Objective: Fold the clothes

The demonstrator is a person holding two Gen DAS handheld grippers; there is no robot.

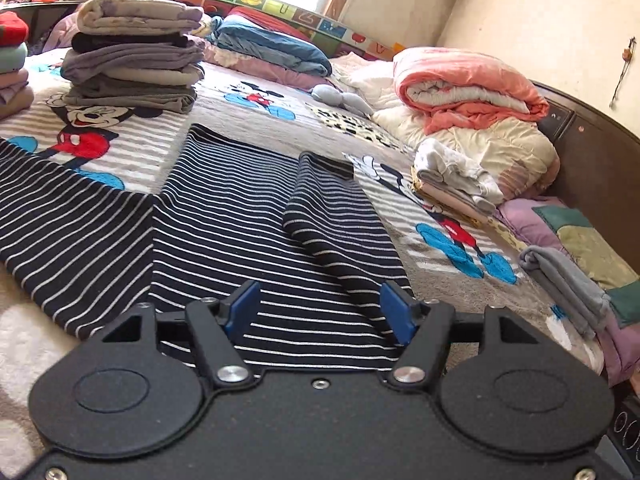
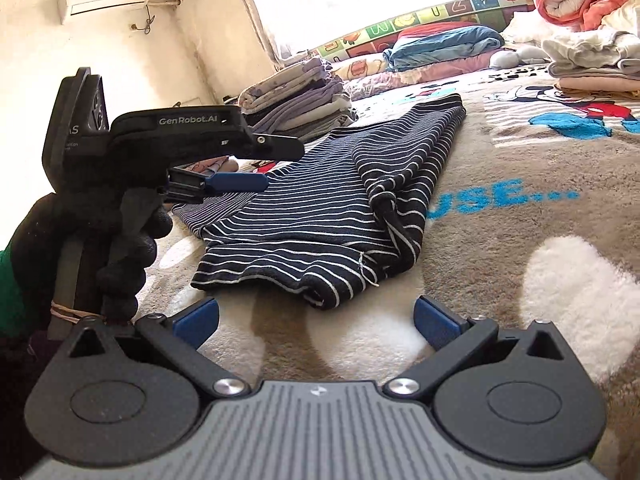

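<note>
Both tongs spread: left tongs [image 1: 320, 314] over striped shirt [image 1: 256, 216] (gloved hand [image 2: 100, 240]).

Striped garment [image 1: 256, 216]: navy, thin white stripes. Bed blanket [image 1: 248, 120]: beige-grey, cartoon-mouse print in red, blue, black. I note fingers [image 1: 245, 307]: blue pads on black frame. Folded stack [image 1: 132, 60]: grey, black, lilac, cream. Quilt [image 1: 460, 84]: coral-pink, white lining. Glove [image 2: 60, 248]: black.

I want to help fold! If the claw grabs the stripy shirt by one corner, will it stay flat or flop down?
Probably flop: the stripy shirt already lies in soft wrinkles and folds. It looks thin, so likely light. It may drag a little on the fuzzy blanket.
</note>
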